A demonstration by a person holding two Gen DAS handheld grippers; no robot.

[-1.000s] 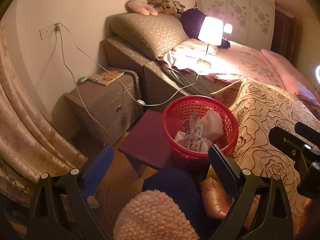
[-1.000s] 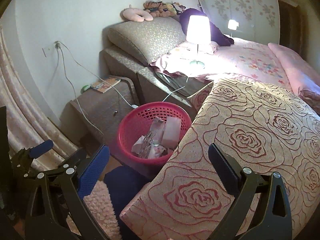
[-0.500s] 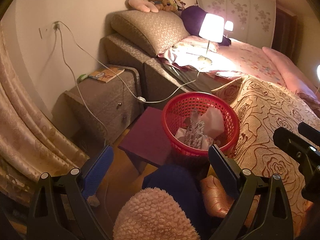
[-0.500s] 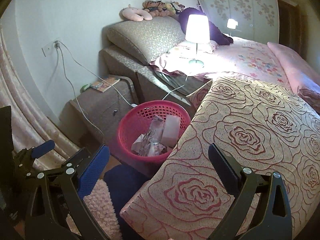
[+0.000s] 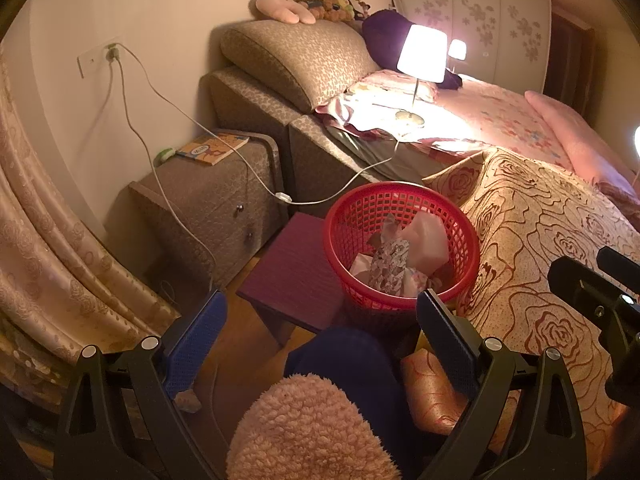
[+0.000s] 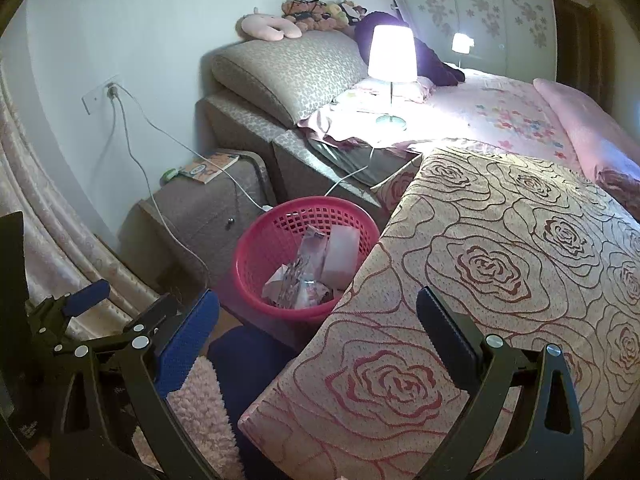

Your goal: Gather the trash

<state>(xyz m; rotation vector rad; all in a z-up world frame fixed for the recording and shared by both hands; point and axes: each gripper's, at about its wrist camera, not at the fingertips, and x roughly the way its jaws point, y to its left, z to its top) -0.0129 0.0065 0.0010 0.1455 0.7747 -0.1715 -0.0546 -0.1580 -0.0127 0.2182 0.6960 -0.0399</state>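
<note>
Tongs both spread and empty, left gripper [image 5: 320, 332] and right gripper [image 6: 316, 332]; trash [image 5: 400, 258] inside red basket [image 5: 404, 192] at 12 o'clock, beside bed [image 6: 500, 240]; approach rim slowly, avoid cord [image 5: 320, 200].

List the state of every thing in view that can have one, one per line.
Left claw: open, empty.
Right claw: open, empty.
Red basket: upright on the purple stool, partly filled with wrappers.
Lamp: switched on, standing on the bed.
Wall socket: plugs in, cords hanging.
Nightstand drawers: closed.
Booklet: closed, flat on the nightstand.
</note>
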